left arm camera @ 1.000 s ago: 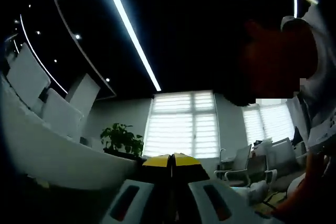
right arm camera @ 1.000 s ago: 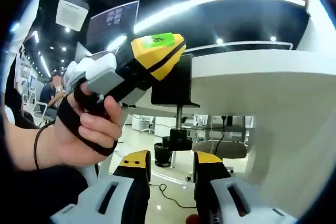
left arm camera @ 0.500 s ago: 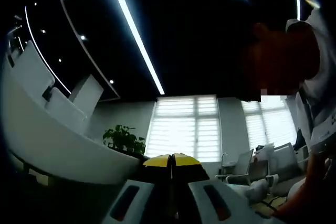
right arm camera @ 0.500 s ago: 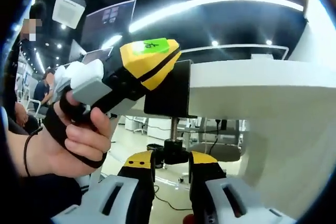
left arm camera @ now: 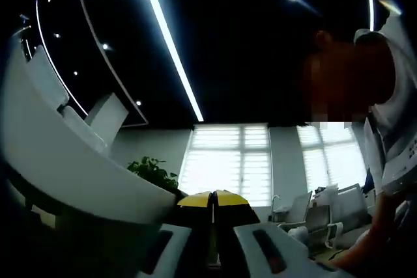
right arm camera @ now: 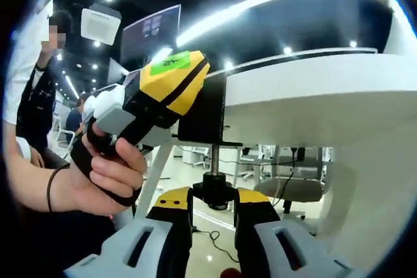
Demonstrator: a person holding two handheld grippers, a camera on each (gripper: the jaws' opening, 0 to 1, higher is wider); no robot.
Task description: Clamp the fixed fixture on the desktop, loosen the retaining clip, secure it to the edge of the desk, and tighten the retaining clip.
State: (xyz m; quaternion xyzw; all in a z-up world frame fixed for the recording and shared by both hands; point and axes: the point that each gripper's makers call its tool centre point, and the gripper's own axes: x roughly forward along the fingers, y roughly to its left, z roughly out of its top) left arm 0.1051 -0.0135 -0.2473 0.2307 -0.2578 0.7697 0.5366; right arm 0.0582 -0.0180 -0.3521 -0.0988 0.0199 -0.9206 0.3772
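Black metal, the clamp fixture (right arm camera: 207,112) sits on the white bench (right arm camera: 313,105) edge, its threaded screw hanging below to a knob (right arm camera: 212,194). The right gripper (right arm camera: 212,201) points up from beneath, fingers closed on that knob. The left gripper (right arm camera: 171,86), held in a hand (right arm camera: 104,174), grips the fixture's upright plate; in its own view the fingers (left arm camera: 195,201) meet.

Open-plan office, white desks (right arm camera: 313,96), swivel chairs (right arm camera: 293,187), blinded windows (left arm camera: 228,161), strip lights (left arm camera: 166,37)
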